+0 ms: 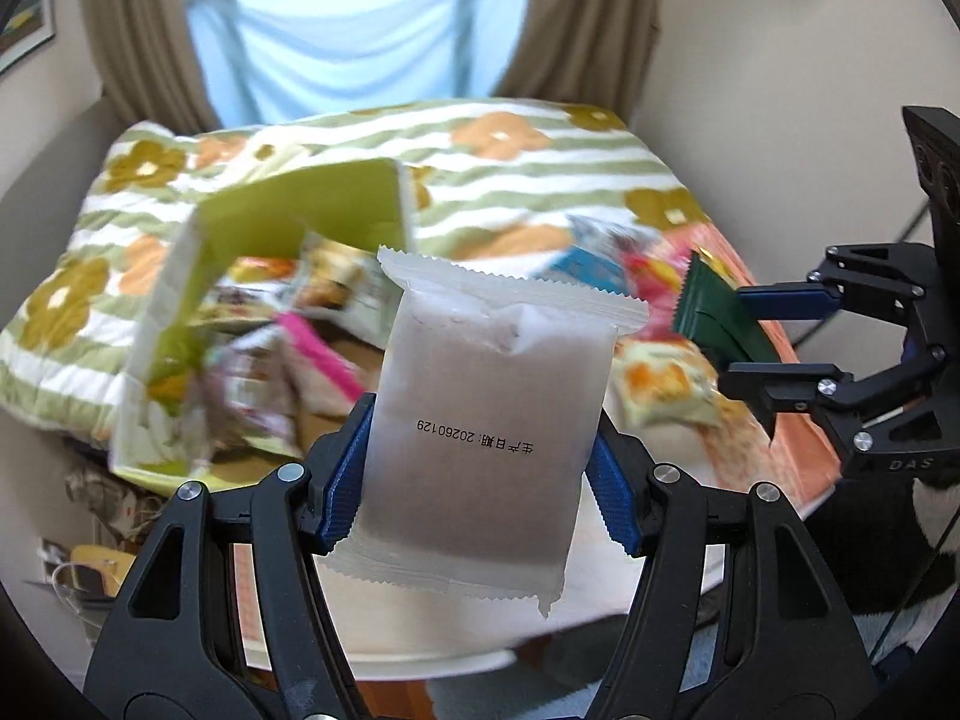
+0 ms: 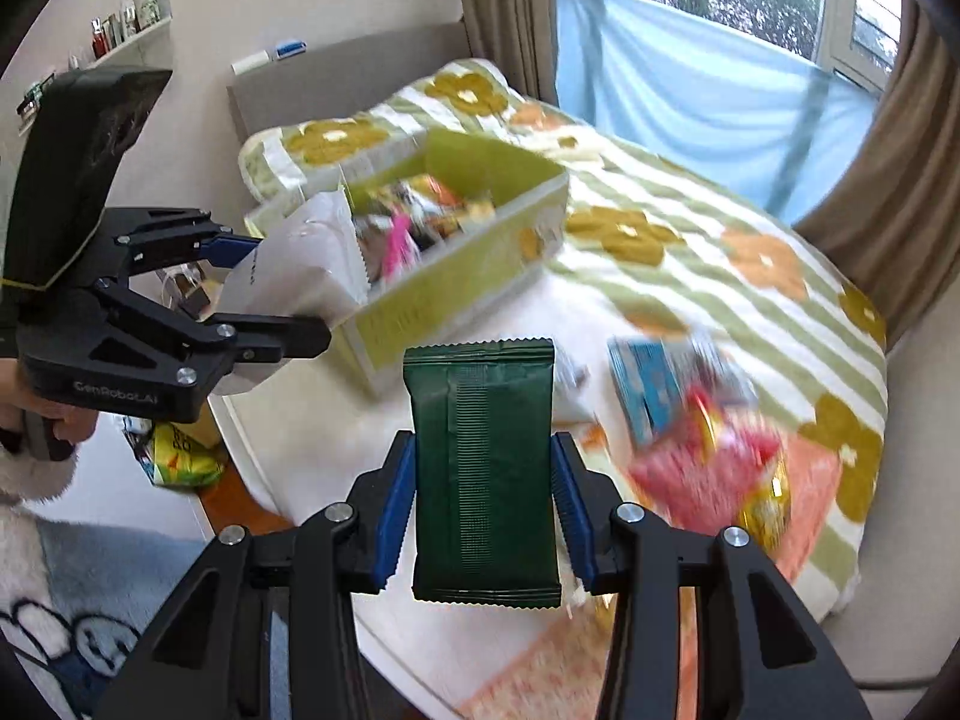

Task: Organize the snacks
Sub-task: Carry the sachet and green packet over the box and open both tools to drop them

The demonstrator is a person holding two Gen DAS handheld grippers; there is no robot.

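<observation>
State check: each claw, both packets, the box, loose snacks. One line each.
left claw: shut on white packet
white packet: sealed, held upright off the bed
right claw: shut on green packet
green packet: sealed, held upright off the bed
green box: open on the bed, partly filled with snacks
loose snacks: lying on the bed beside the box, not yet boxed
</observation>
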